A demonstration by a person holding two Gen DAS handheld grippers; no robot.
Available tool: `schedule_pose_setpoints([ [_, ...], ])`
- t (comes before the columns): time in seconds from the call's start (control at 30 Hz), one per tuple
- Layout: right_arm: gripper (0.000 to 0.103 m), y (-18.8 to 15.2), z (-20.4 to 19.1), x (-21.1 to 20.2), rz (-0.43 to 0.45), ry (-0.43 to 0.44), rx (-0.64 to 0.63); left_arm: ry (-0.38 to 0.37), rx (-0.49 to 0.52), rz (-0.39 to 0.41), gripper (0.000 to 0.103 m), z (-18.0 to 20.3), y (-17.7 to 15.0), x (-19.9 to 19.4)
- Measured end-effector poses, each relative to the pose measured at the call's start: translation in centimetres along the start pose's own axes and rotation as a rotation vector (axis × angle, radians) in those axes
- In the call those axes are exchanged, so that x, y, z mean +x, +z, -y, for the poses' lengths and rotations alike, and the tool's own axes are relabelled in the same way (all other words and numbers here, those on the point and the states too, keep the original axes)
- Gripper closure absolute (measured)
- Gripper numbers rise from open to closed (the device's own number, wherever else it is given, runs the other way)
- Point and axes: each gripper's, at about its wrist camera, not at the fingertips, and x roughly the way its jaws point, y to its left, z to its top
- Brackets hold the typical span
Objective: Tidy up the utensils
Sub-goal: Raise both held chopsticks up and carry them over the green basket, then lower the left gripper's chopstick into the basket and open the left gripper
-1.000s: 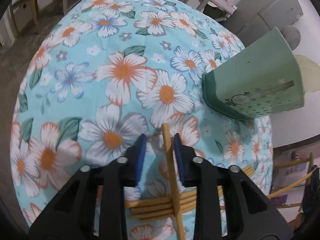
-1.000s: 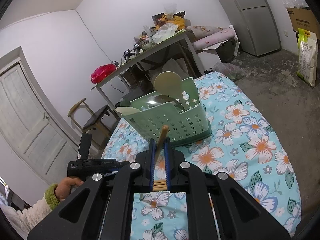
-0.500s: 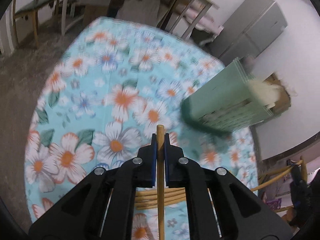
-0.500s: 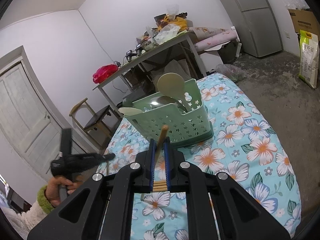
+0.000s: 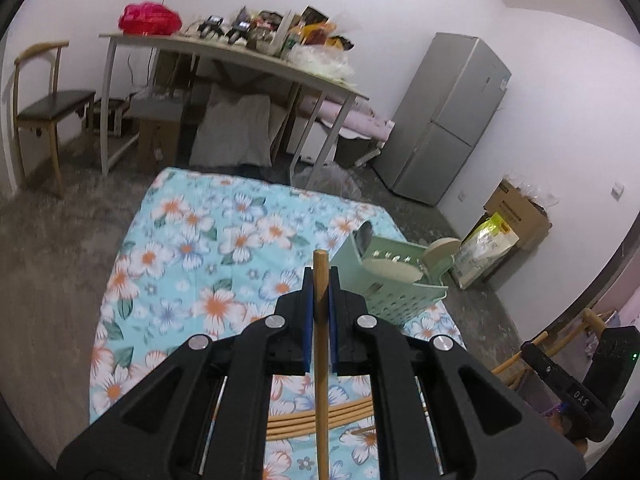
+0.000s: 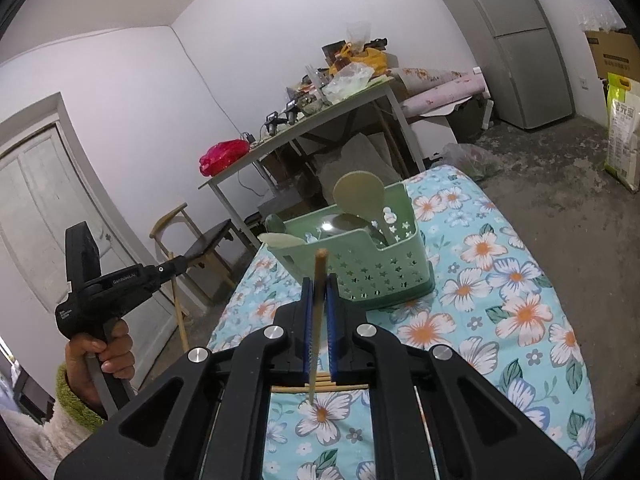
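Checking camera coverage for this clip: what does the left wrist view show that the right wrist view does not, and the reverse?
Left wrist only: the left gripper shut on a chopstick, seen from behind its fingers, and a cardboard box by the wall.

Right wrist only: the right gripper shut on its own chopstick, the hand holding the left gripper's handle, and a door.

Both: the green basket with spoons, the loose chopsticks on the floral cloth, the cluttered table and the fridge.
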Motion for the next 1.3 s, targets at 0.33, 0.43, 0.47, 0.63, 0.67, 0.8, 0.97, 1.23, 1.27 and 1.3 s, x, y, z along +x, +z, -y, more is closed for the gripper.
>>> schedule_pose_setpoints([
  [0.33,0.097,1.1,0.1,-1.8,0.045,0.017,-0.001,-0.039,-0.008,0.138,0.098,1.3,1.8,-1.4],
  [0.43,0.097,1.4,0.3,-2.3,0.056,0.022,0.007,-0.069,0.0,0.209,0.098,2.4,3.0,-2.1],
  [0.47,0.097,1.5,0.4,-2.4,0.059,0.026,0.013,-0.08,0.007,0.233,0.098,2.9,3.5,-2.3],
  [0.63,0.097,2.1,0.5,-2.7,0.068,0.044,0.025,-0.13,0.039,0.345,0.098,5.7,6.3,-2.4],
  [0.67,0.097,2.2,0.5,-2.7,0.068,0.044,0.023,-0.142,0.044,0.371,0.098,6.4,6.9,-2.4],
  [0.8,0.097,2.3,0.4,-2.5,0.067,0.043,0.025,-0.175,0.057,0.458,0.098,8.8,9.3,-1.9],
  [0.97,0.097,2.4,0.8,-2.3,0.063,0.039,0.039,-0.118,0.077,0.507,0.098,11.6,11.5,1.9],
  [1.23,0.097,2.7,1.6,-2.5,0.065,0.023,0.055,-0.016,0.088,0.468,0.098,13.1,11.7,8.6],
  [1.27,0.097,2.7,1.7,-2.6,0.066,0.021,0.057,0.001,0.09,0.463,0.098,13.2,11.5,9.3],
  [1.3,0.097,2.7,1.8,-2.6,0.067,0.02,0.059,0.015,0.093,0.464,0.098,13.2,11.3,9.8],
])
